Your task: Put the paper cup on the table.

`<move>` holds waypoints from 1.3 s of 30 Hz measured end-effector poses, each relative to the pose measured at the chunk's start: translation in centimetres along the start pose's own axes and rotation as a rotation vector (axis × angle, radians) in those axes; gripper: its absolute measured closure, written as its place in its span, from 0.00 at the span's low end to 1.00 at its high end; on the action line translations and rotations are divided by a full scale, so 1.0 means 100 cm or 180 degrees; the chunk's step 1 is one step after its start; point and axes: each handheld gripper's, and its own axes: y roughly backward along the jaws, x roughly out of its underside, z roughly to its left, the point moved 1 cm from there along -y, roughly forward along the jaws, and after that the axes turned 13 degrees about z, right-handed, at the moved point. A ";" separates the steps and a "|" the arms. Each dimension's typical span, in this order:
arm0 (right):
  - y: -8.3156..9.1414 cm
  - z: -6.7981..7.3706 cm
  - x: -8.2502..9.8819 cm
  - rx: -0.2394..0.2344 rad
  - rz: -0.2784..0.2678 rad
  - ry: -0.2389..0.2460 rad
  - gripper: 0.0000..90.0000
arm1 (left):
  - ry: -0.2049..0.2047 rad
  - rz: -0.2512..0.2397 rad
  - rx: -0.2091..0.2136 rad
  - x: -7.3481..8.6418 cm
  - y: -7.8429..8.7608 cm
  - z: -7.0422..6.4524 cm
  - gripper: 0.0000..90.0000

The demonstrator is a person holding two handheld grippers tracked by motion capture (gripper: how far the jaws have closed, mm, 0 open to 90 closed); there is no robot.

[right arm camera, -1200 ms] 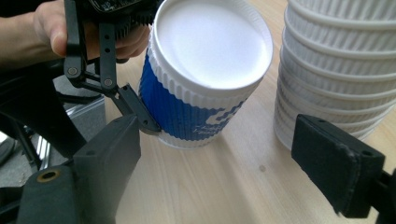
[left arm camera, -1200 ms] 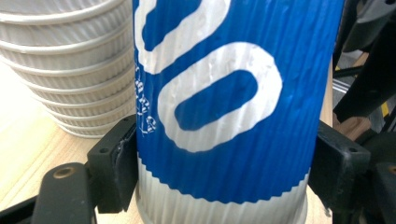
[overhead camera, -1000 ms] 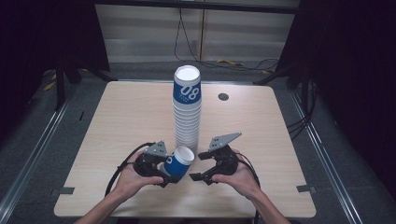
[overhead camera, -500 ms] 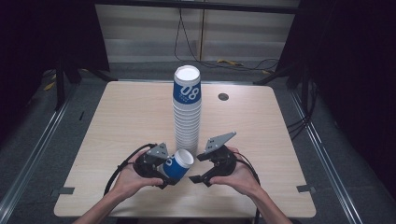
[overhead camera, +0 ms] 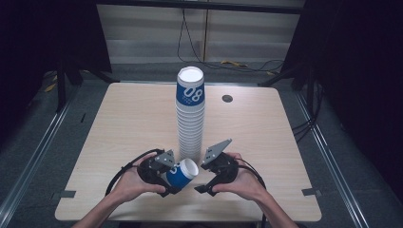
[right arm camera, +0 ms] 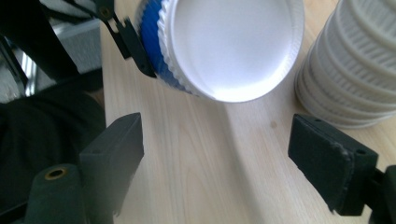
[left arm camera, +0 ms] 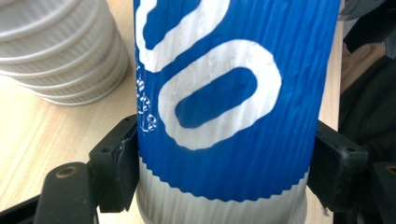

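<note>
One cup (overhead camera: 182,174) sits clamped in the left tongs (overhead camera: 167,176); the right tongs (overhead camera: 205,179), empty, have just been narrowing; squeezing risks crushing its rim, or knocking the stack (overhead camera: 190,118).

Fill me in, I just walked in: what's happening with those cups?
A person works two handheld grippers. The left gripper is shut on a blue paper cup, tipped toward the right gripper, whose open, empty jaws have just been closing. A tall cup stack stands behind on the table.
</note>
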 end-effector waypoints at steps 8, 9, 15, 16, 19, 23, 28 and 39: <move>-0.008 -0.007 -0.001 0.0107 0.0237 0.0057 0.22 | 0.0017 0.0159 0.0023 -0.002 -0.005 -0.001 0.25; -0.008 -0.007 -0.002 0.0119 0.0248 0.0048 0.22 | 0.0010 0.0161 0.0033 -0.002 -0.007 -0.002 0.25; -0.012 -0.007 -0.004 0.0133 0.0361 0.0126 0.22 | -0.0081 0.0279 0.0017 -0.007 -0.012 -0.007 0.25; -0.012 -0.007 -0.004 0.0131 0.0374 0.0135 0.22 | -0.0119 0.0311 0.0003 -0.009 -0.013 -0.007 0.25; -0.013 -0.006 -0.006 0.0111 0.0378 0.0158 0.22 | -0.0178 0.0384 -0.0054 -0.014 -0.013 -0.009 0.25; -0.012 -0.004 -0.008 0.0089 0.0387 0.0182 0.22 | -0.0271 0.0449 -0.0100 -0.020 -0.014 -0.010 0.25; -0.012 -0.002 -0.012 0.0047 0.0343 0.0261 0.23 | -0.0240 0.0412 -0.0129 -0.023 -0.017 -0.013 0.25; -0.010 0.002 -0.017 -0.0035 0.0286 0.0307 0.25 | -0.0503 0.0632 -0.0206 -0.029 -0.017 -0.018 0.25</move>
